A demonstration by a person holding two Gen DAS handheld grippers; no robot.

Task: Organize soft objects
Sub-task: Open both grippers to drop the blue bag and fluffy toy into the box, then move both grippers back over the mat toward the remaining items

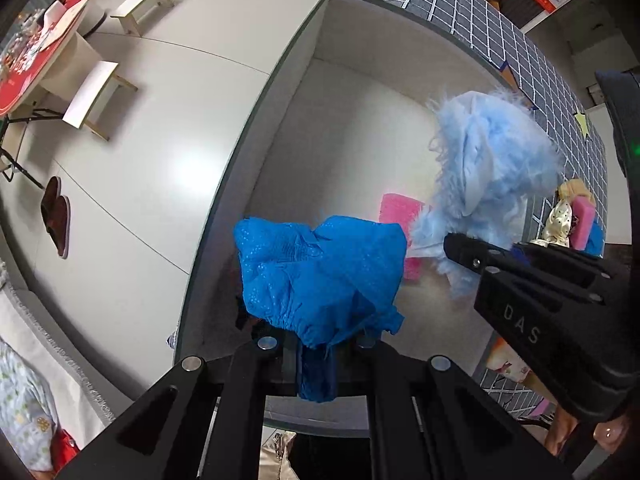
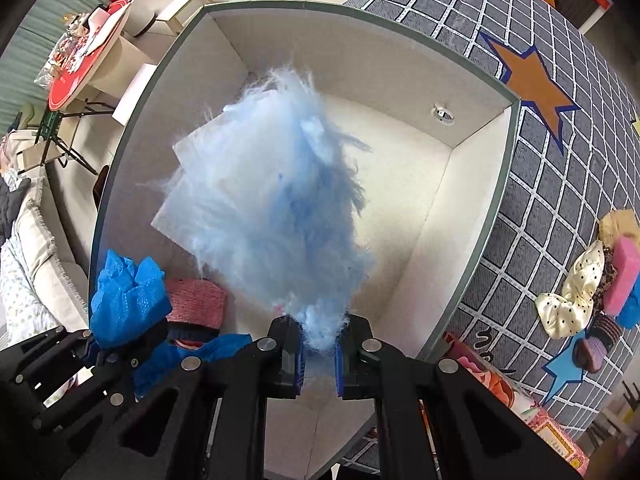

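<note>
both grippers hang pointing straight down over an open white box (image 2: 472,184) with a dark green rim, which sits on a grey rug (image 2: 560,184) crossed by white grid lines and dotted with star shapes.

the left gripper (image 1: 316,364) has its jaws pressed together on a crumpled bright blue cloth (image 1: 320,272) with a gathered elastic edge; the cloth dangles above the box's left wall, partly over the interior. in the right wrist view the same cloth (image 2: 128,300) shows at the box's near left corner.

the right gripper (image 2: 320,354) pinches a fluffy pale blue piece (image 2: 272,216) by its lower end, and the fur billows out over the middle of the box. from the left wrist view this fluffy piece (image 1: 492,160) hangs toward the box's right wall.

a pink sponge (image 1: 400,208) lies on the box floor between the two held items; in the right wrist view it sits at the near left corner (image 2: 196,304), partly hidden by the blue cloth.

on the rug beyond the box's right wall lies a small heap: a cream dotted scrunchie (image 2: 568,300), a pink block (image 2: 622,276), and what may be a blue sponge beneath it, too cut off at the frame edge to be sure.
</note>
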